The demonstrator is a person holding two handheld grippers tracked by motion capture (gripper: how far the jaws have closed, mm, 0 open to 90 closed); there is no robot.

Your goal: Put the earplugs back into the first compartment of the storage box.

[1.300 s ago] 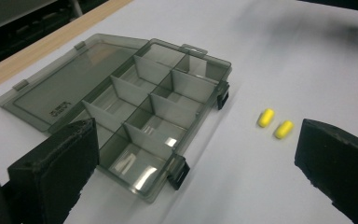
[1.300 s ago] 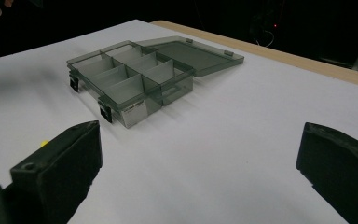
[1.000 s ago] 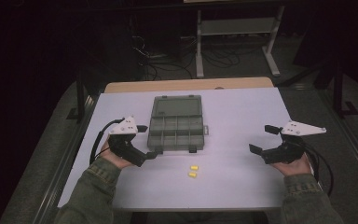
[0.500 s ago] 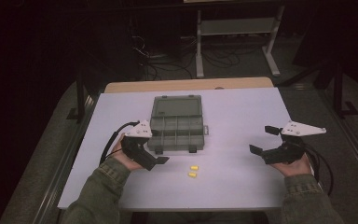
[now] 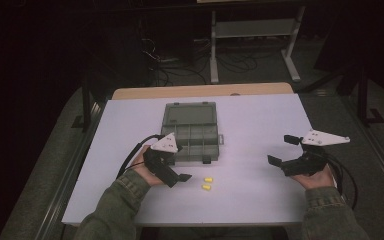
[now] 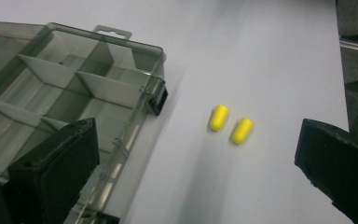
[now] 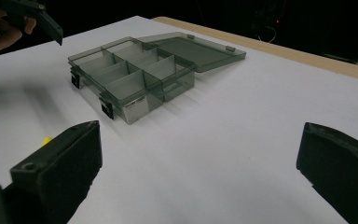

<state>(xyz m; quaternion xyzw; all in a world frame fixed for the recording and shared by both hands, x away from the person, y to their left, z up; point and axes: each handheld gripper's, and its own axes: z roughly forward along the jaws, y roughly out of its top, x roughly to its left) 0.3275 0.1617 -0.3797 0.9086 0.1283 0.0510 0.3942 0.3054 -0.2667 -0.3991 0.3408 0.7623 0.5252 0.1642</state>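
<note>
Currently the left hand-held gripper [image 5: 182,175] sits low over the white surface [image 5: 260,200], jaws spread wide and holding nothing, aimed at the two yellow earplugs [image 6: 230,124]. They lie side by side, nearly touching, on bare surface just off the front right corner of the compartment box [image 5: 192,135]. From the left gripper view both plugs fall between the jaws, so the wide opening looks sized to drop over one without nudging the other. Box lid is folded flat open at the back, compartments look empty: likely the drop target, parked close so the carry is short. Right hand-held gripper [image 5: 282,150] is well apart at the right side, jaws also spread, gripping nothing, pointed toward the box; reads as standby, out of the left arm's way. Judged step: approach to the first pick, nothing grasped yet. Risk: the plugs are round and close, so one may roll when the jaws close.
</note>
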